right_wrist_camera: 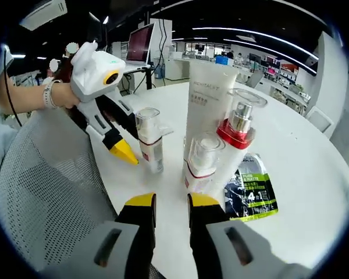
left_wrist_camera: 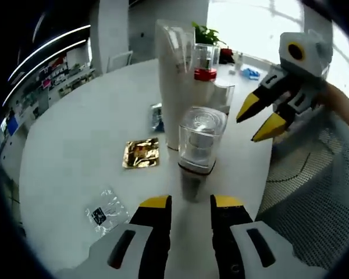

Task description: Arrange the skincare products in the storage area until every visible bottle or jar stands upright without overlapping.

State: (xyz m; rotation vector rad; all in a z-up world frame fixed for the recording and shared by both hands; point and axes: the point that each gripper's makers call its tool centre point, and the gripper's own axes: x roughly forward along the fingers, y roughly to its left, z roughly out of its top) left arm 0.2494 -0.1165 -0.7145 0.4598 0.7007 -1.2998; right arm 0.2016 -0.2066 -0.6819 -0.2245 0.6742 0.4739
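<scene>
A small clear-capped bottle (left_wrist_camera: pixel 202 142) stands upright just ahead of my left gripper (left_wrist_camera: pixel 192 203), which is open with nothing between its jaws. Behind it rise a tall white tube (left_wrist_camera: pixel 174 81) and a red-collared spray bottle (left_wrist_camera: pixel 205 64). My right gripper (left_wrist_camera: pixel 260 116) hangs open to their right, touching nothing. In the right gripper view, my right gripper (right_wrist_camera: pixel 171 203) faces the white tube (right_wrist_camera: pixel 209 99), the red-collared bottle (right_wrist_camera: pixel 235 139) and a short clear-capped bottle with a red band (right_wrist_camera: pixel 200 160). The small bottle (right_wrist_camera: pixel 149 139) stands to the left, beside the left gripper (right_wrist_camera: pixel 119 145).
On the round white table (left_wrist_camera: pixel 87 133) lie a gold sachet (left_wrist_camera: pixel 142 153), a clear sachet (left_wrist_camera: pixel 106 210) and a dark sachet (left_wrist_camera: pixel 157 116). A green-and-black sachet (right_wrist_camera: pixel 250 192) lies by the bottles. A mesh chair (right_wrist_camera: pixel 41 174) borders the table's edge, and a person's hand (right_wrist_camera: pixel 61 96) holds the left gripper.
</scene>
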